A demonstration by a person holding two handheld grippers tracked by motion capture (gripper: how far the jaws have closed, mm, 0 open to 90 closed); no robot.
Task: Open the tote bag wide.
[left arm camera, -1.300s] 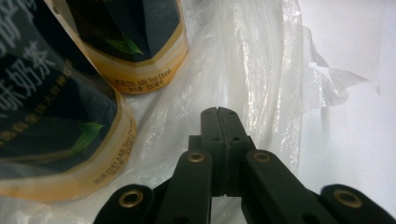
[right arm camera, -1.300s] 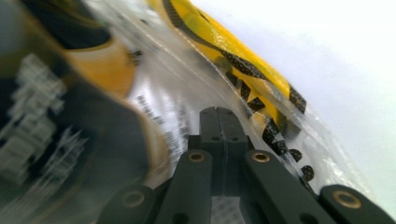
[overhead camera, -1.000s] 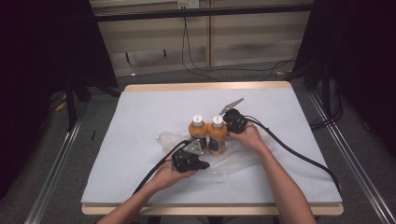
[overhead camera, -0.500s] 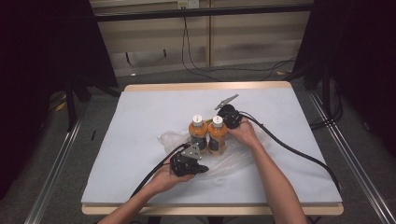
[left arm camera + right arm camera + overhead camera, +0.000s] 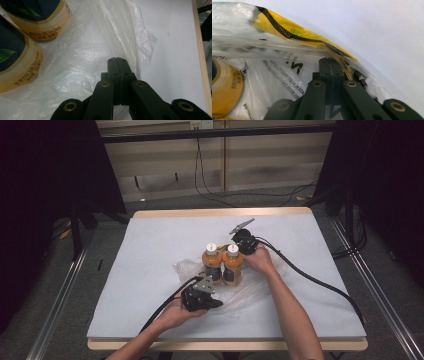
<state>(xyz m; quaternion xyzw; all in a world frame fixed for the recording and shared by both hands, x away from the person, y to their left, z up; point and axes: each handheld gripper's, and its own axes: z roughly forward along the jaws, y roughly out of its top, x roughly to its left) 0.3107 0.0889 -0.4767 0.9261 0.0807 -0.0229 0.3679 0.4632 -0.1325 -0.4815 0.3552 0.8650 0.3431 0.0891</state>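
Two orange bottles (image 5: 222, 265) stand side by side on the white table (image 5: 150, 250), upright, with white caps. They stand on a clear plastic bag (image 5: 235, 287) that lies crumpled under and around them. The left hand (image 5: 177, 312) reaches in just in front of the bottles, and the left gripper (image 5: 116, 60) has its jaws pressed together, pinching the thin bag beside the bottles. The right hand (image 5: 260, 260) is just to the right of the bottles. The right gripper (image 5: 328, 59) is clamped too, holding the bag's edge by its yellow and black strip (image 5: 294, 32).
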